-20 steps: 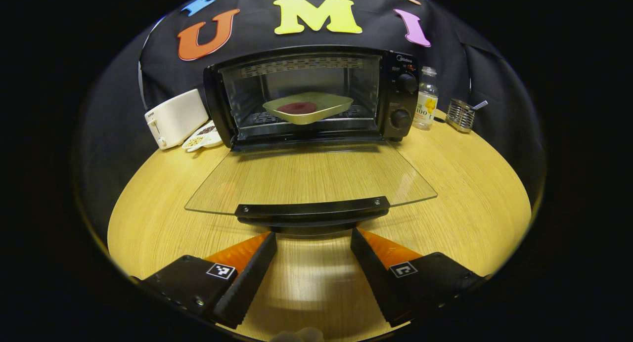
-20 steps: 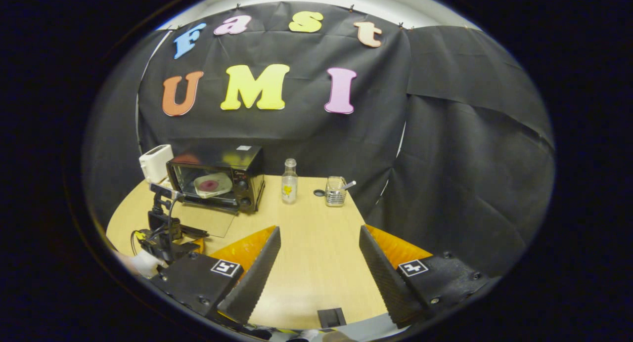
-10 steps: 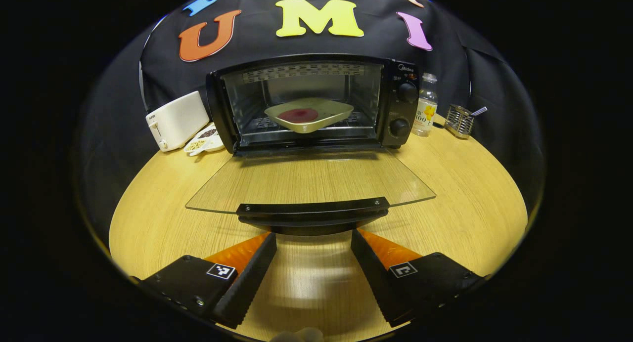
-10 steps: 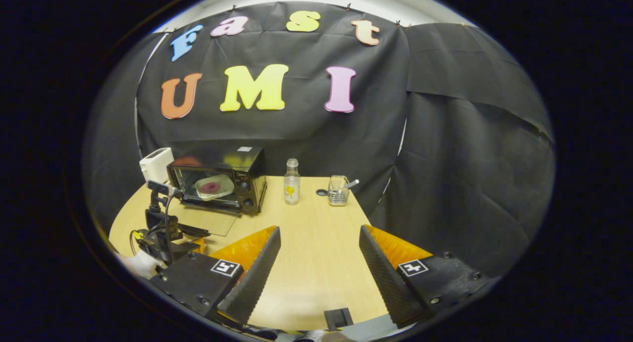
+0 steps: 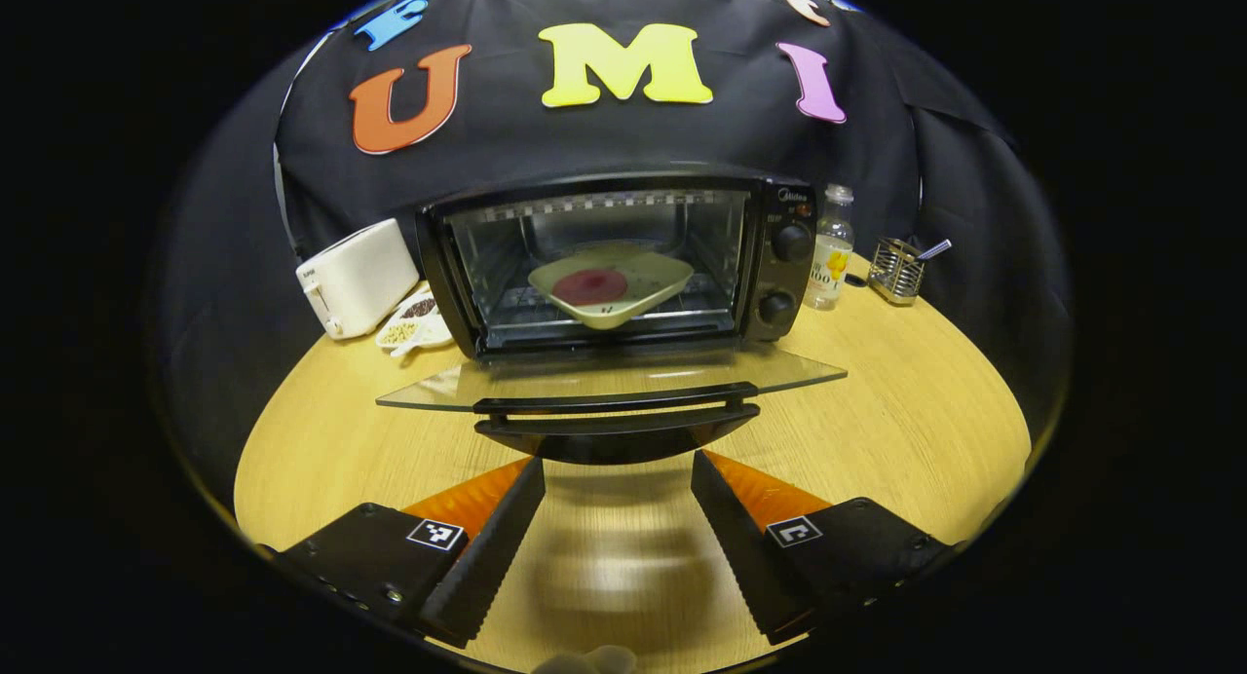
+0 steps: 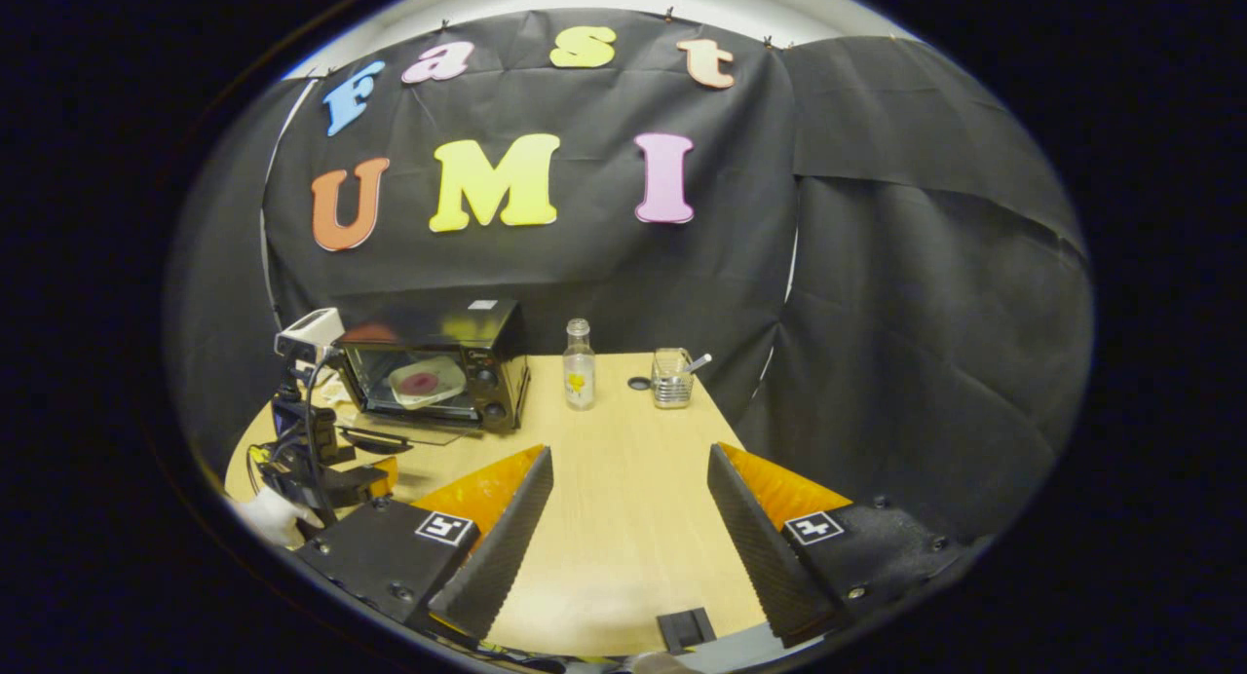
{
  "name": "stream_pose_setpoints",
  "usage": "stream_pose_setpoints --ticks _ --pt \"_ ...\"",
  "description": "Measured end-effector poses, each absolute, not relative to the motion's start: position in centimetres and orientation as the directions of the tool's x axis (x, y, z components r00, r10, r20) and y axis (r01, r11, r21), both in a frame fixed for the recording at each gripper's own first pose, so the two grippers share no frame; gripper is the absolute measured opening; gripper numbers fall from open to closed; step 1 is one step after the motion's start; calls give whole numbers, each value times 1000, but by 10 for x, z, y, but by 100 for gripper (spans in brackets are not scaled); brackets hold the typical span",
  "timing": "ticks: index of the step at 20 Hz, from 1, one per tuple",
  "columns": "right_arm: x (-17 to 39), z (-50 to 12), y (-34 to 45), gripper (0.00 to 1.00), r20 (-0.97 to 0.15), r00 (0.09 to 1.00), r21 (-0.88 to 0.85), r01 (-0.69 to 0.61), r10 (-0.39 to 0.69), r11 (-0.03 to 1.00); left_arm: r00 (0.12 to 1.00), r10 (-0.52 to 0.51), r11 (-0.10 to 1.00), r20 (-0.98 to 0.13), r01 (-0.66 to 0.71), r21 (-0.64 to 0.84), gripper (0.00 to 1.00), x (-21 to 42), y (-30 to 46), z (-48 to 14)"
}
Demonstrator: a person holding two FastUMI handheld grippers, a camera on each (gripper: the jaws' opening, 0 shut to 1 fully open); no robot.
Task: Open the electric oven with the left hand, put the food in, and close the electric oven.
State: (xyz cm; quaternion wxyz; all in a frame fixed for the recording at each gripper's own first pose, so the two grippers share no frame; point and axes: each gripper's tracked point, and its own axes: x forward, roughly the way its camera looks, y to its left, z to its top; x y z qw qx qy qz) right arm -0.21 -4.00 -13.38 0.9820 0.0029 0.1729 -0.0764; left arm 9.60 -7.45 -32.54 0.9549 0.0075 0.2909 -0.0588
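The left tool (image 5: 616,518) sits low over the wooden worktop (image 5: 916,430), its two fingers spread apart with nothing between them. Their tips lie just below the black handle (image 5: 616,430) of the oven door (image 5: 623,377); whether they touch the handle cannot be told. The glass door hangs partly raised, nearly level, hinged at the front foot of the electric oven (image 5: 623,255).

Inside the oven, a pale plate (image 5: 612,286) with a round dark red piece of food (image 5: 590,285) rests on the wire rack. Two black knobs (image 5: 784,275) stand one above the other on the oven's right-hand panel. Left of the oven stands a white toaster (image 5: 356,277), and in front of that a small white dish (image 5: 414,323) with seeds or grains. To the right of the oven stands a clear bottle (image 5: 830,255), and further right a wire holder (image 5: 894,273) with a utensil sticking out.

The right tool (image 6: 628,538) hovers well back from the oven, above the near part of the worktop, its fingers wide apart and empty. In the right gripper view the oven (image 6: 434,367) shows far off at the left with the plate (image 6: 427,382) inside and the door open. The left tool (image 6: 365,479) shows in front of that door, held by a hand in a white glove (image 6: 268,513). The bottle (image 6: 579,367) and wire holder (image 6: 670,380) stand to the right of the oven, near the booth wall.
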Motion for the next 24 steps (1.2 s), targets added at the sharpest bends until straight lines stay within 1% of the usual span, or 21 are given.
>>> stream_pose_setpoints --ticks 1,2,8,12,13,15,16,17,18,23,24 --pt "-2 -133 -40 97 -335 930 -16 155 -151 988 830 -109 992 -547 122 -13 97 99 -73 -319" --pt "-2 -133 -41 100 -333 930 -11 159 -154 987 837 -108 992 -536 124 -7 97 102 -72 -313" --pt "-1 -133 -51 100 -322 931 36 194 -173 980 865 -111 992 -489 128 2 97 131 -69 -282" --pt "-5 -118 -65 100 -300 933 63 226 -197 972 878 -110 992 -467 127 6 96 153 -69 -265" --pt "-4 -116 -67 98 -291 935 69 232 -203 970 882 -111 992 -457 128 6 96 159 -69 -260" --pt "-4 -112 -68 97 -280 937 76 241 -211 968 896 -111 991 -431 130 16 96 172 -69 -248" --pt "-5 -112 -69 100 -279 936 75 245 -216 967 901 -114 991 -418 134 20 96 177 -69 -243" --pt "-6 -113 -68 97 -279 935 74 246 -217 966 904 -117 990 -412 137 20 96 181 -70 -242" --pt "-7 -113 -68 100 -281 935 74 248 -218 966 905 -123 990 -407 143 19 97 183 -72 -241" --pt "-11 -116 -68 100 -298 929 62 247 -219 967 899 -132 989 -418 148 5 96 180 -75 -245" --pt "-11 -117 -67 97 -303 928 56 246 -218 968 899 -136 989 -417 151 3 97 178 -76 -246"
